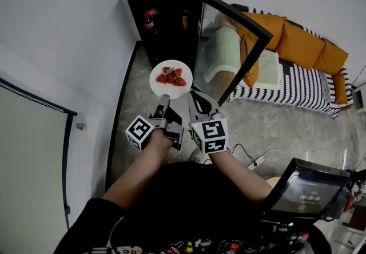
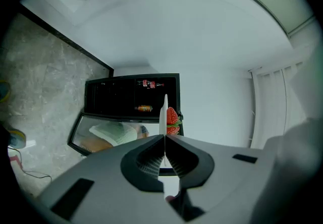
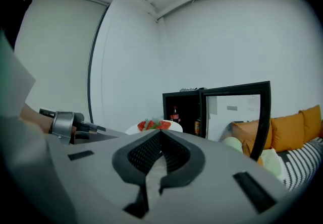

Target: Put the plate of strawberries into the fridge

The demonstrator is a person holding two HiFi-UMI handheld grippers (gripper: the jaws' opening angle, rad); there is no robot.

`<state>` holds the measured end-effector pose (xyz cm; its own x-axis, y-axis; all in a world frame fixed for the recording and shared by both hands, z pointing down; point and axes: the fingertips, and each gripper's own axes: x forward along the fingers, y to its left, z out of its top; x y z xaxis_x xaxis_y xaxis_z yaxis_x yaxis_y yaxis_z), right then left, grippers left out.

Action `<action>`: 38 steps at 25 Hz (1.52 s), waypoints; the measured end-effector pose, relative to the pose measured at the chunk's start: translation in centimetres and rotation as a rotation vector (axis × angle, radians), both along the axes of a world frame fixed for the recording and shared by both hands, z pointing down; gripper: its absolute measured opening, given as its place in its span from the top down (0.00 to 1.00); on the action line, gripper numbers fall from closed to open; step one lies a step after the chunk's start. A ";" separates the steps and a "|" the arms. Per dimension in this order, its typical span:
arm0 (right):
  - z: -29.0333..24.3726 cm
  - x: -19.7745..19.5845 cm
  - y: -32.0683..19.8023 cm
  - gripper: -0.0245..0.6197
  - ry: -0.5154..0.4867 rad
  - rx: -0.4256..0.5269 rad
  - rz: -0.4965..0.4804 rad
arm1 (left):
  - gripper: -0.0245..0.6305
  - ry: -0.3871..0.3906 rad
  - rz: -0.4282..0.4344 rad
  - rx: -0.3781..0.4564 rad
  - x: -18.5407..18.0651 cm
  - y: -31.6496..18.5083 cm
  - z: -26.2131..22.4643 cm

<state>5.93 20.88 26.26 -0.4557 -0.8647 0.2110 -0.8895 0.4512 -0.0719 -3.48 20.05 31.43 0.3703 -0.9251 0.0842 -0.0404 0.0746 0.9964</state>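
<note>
A white plate [image 1: 171, 79] with several red strawberries [image 1: 172, 75] hangs in front of the open black fridge [image 1: 164, 15]. My left gripper [image 1: 164, 100] is shut on the plate's near rim. In the left gripper view the plate [image 2: 164, 109] stands edge-on between the jaws of the left gripper [image 2: 164, 137], with strawberries [image 2: 172, 117] to its right. My right gripper [image 1: 196, 100] is just right of the plate, shut and empty. In the right gripper view the plate [image 3: 151, 127] sits beyond the right gripper [image 3: 160, 132], before the fridge [image 3: 182, 109].
The fridge's glass door [image 1: 231, 47] stands swung open to the right. Bottles [image 1: 150, 18] stand inside. A sofa with orange cushions [image 1: 297, 47] and a striped cover lies at the right. A monitor [image 1: 306, 193] and floor cables [image 1: 257, 158] are near me. A white wall runs along the left.
</note>
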 end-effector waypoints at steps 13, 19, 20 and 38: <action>0.8 2.6 -1.4 0.96 -0.059 -0.009 -0.045 | 0.94 -0.013 -0.063 -0.013 1.2 -0.6 0.9; 1.6 1.7 -3.0 0.96 -0.040 -0.009 -0.069 | 0.94 -0.005 -0.061 -0.014 0.8 -2.4 2.1; 1.6 1.8 -3.3 0.96 -0.037 -0.010 -0.069 | 0.94 -0.007 -0.059 -0.018 0.8 -2.7 2.3; 2.5 -0.5 -14.6 0.96 -0.011 -0.033 -0.049 | 0.95 -0.001 -0.014 -0.036 -1.2 -14.4 3.4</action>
